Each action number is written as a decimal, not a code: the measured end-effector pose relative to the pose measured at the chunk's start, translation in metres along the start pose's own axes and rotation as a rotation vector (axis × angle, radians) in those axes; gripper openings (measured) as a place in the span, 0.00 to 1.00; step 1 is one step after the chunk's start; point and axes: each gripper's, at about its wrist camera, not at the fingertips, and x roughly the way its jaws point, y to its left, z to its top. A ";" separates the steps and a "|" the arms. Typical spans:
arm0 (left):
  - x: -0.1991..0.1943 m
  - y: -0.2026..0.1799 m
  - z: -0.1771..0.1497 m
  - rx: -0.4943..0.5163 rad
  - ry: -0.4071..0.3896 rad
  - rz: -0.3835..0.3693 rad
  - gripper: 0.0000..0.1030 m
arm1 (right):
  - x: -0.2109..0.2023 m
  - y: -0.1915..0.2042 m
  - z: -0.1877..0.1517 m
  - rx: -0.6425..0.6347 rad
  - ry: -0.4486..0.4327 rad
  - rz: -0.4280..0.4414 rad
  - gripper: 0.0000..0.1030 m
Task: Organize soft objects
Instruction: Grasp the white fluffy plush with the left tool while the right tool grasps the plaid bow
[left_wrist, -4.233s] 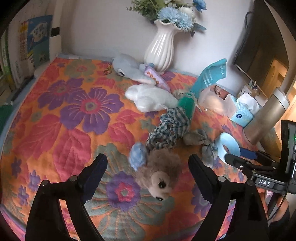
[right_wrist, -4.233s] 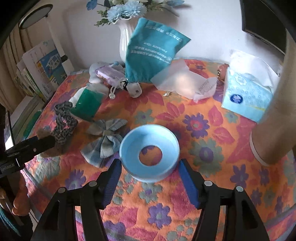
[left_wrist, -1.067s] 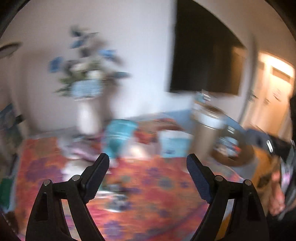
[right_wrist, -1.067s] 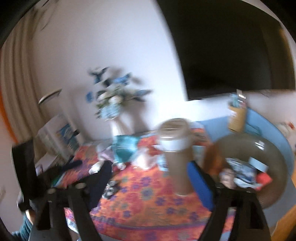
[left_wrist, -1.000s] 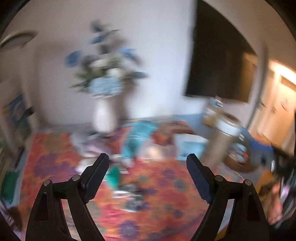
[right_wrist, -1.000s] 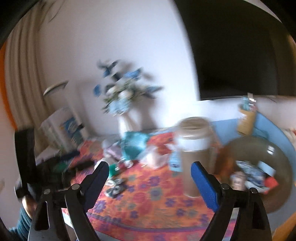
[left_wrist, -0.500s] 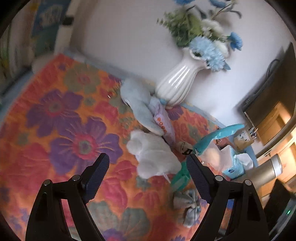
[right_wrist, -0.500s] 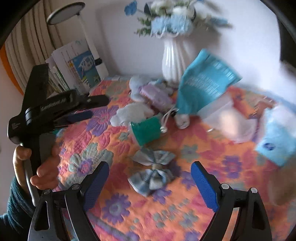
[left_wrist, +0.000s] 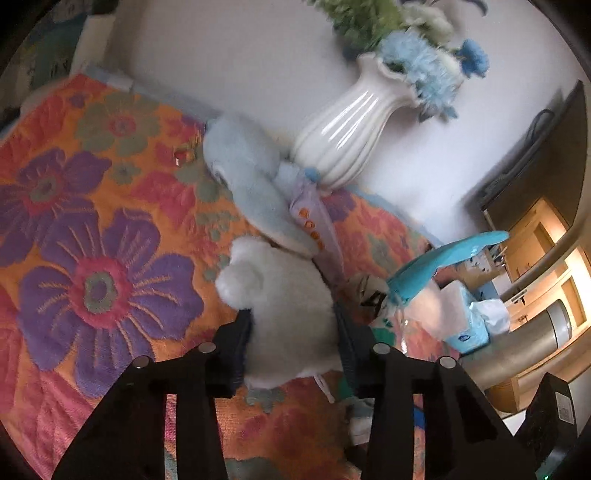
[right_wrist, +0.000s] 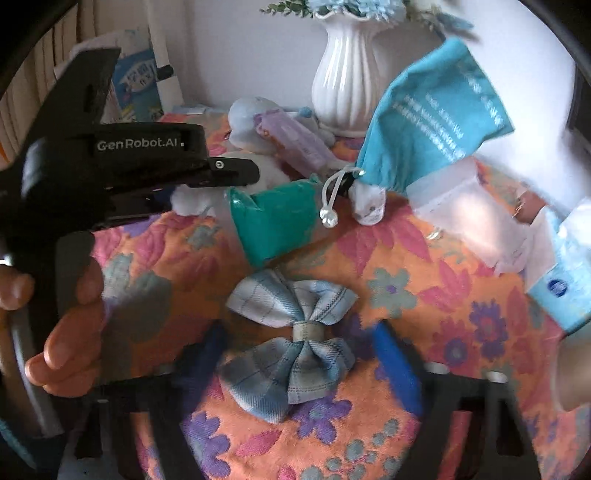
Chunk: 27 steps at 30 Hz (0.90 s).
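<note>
Half a second on from hovering wide above the floral cloth (left_wrist: 92, 229), both claws have dropped onto separate soft items and are closing. The left gripper (left_wrist: 291, 332) now straddles the white plush toy (left_wrist: 284, 299), its jaws narrowing with the fluffy body between them and the pads apparently pressing into the fur on both sides, though the pile hides the exact contact. The toy lies on the cloth just in front of the pale blue plush (left_wrist: 243, 173), which rests against the white vase (left_wrist: 347, 129). The right gripper (right_wrist: 299, 362) has come down over the plaid bow (right_wrist: 291, 343), which sits flat on the cloth near the table's front edge, below the green pouch (right_wrist: 273, 221); its jaws are closing too, but motion blur leaves it unclear whether the blue pads have reached the fabric, and a gap seems to remain. A hand (right_wrist: 62, 325) grips the left tool's handle in the right-hand view. The shift suggests two pick-ups are beginning at once, with neither item yet lifted.
</note>
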 end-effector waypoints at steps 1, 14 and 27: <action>-0.005 0.000 -0.001 0.001 -0.022 0.006 0.37 | -0.001 0.002 0.000 -0.008 -0.014 0.002 0.51; -0.043 0.040 -0.003 -0.200 -0.134 -0.240 0.37 | -0.026 -0.033 -0.013 0.121 -0.137 0.125 0.30; -0.036 0.025 -0.002 -0.125 -0.097 -0.213 0.37 | -0.006 -0.011 -0.009 0.055 -0.017 0.039 0.67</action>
